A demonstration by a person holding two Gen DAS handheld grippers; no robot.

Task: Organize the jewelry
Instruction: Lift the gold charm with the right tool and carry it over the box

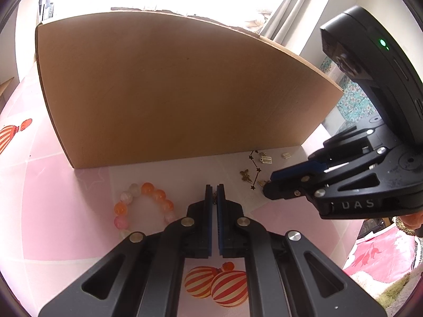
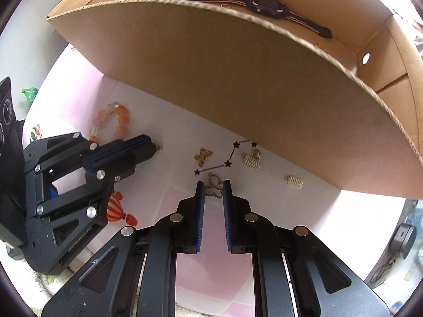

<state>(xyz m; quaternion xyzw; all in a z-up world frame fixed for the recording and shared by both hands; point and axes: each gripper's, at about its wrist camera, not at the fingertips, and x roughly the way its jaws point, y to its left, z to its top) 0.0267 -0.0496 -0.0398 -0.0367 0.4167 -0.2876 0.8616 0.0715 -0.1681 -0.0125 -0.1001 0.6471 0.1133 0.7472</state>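
Only the right wrist view sees inside the cardboard box (image 2: 238, 84): dark strap watch (image 2: 261, 5). Left claw (image 1: 215, 192) clenched on thin gold chain (image 1: 215, 196); right claw (image 2: 213, 189) released around openwork gold charm (image 2: 214, 186).

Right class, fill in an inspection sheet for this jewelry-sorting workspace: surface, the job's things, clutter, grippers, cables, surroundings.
Surface: pink table cover with striped balloon prints.
Job's things: cardboard box open on top, holding a dark watch and small gold rings; on the cover before it, a bead bracelet, gold butterfly charm, black star chain, outline butterfly charm, two comb-like charms.
Clutter: nothing seen.
Grippers: left gripper with jaws shut on a small gold piece; right gripper with jaws open either side of the outline butterfly charm.
Cables: nothing seen.
Surroundings: bright window, grey curtain, green bottle.
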